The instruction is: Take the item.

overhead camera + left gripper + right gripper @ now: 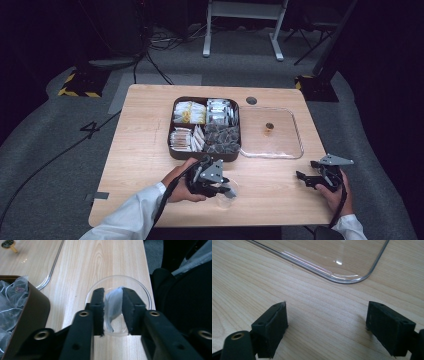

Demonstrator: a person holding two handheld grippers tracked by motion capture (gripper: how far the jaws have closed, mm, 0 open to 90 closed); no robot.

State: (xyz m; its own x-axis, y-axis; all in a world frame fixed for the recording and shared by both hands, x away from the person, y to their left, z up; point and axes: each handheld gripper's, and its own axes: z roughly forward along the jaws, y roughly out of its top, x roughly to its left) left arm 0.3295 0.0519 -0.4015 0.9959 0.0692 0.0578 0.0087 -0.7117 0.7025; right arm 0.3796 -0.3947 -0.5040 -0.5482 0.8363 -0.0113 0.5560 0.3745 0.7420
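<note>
While the L claw (pixel 113 311) hangs over a clear dish (pixel 140 287) on the worktop (pixel 145 150), a pale tea bag (pixel 112 307) stands upright between its part-spread jaws; I can't tell if the pads still press it. Bag's long axis runs along the jaws, dish right below. Brown box (pixel 172 150) sits just beyond, clear lid (pixel 300 147) beside it. R claw (pixel 327 327) is spread wide, holding nothing, well apart.

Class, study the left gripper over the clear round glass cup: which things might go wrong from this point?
1. The white mesh tea bag sits between the left gripper and its parted pads; it might cling to one pad instead of dropping.
2. The clear round glass cup looks light, and the jaws reach inside it, so lifting out could tip it.
3. The brown compartment box stands close by and could be bumped.
</note>
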